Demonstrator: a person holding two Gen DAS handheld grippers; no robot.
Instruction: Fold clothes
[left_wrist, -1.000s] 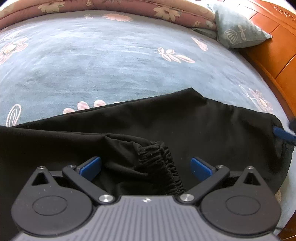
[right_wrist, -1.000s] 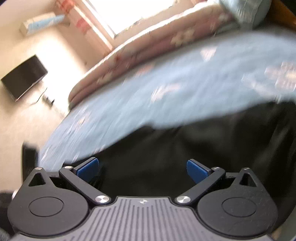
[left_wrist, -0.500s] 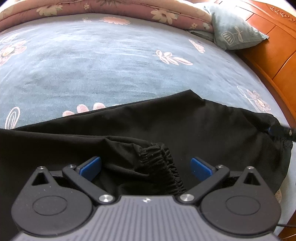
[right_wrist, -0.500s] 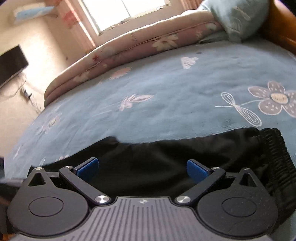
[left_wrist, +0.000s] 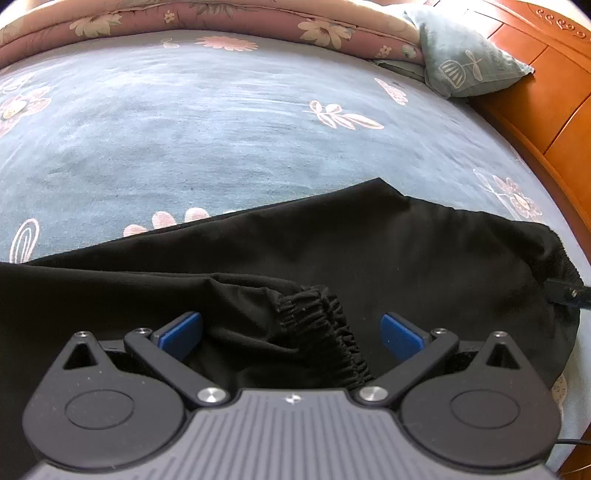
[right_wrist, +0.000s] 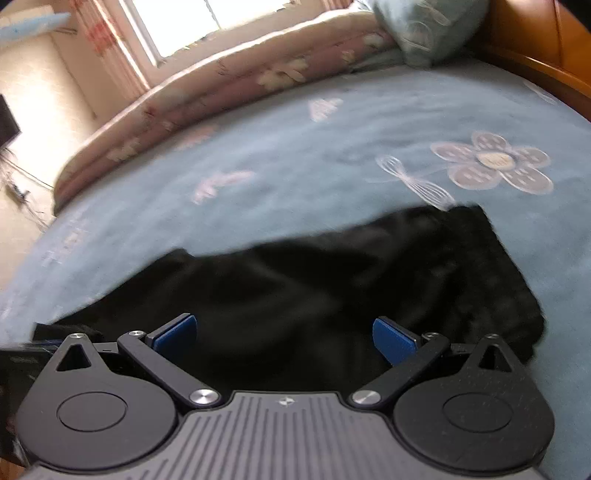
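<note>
Blue floral bedspread (left_wrist: 221, 140) carries black trousers (left_wrist: 369, 251), elastic cuff (left_wrist: 332, 332) bunched between the spread-wide left gripper (left_wrist: 291, 332); right gripper (right_wrist: 284, 339) likewise gapes empty.

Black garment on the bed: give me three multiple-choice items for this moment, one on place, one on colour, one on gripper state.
1. Where is the gathered elastic cuff?
A. Between the left gripper's open fingers
B. On the pillow
C. On the floor

2. What colour is the bedspread?
A. Red
B. Blue-grey with flowers
C. Plain white

3. How do the two grippers stand?
A. Both shut
B. Only the right shut
C. Both open

Answers:
1 A, the elastic cuff lies inside the left gripper.
2 B, the bedspread shows it.
3 C, the right gripper too has its pads wide apart over the black garment.
</note>
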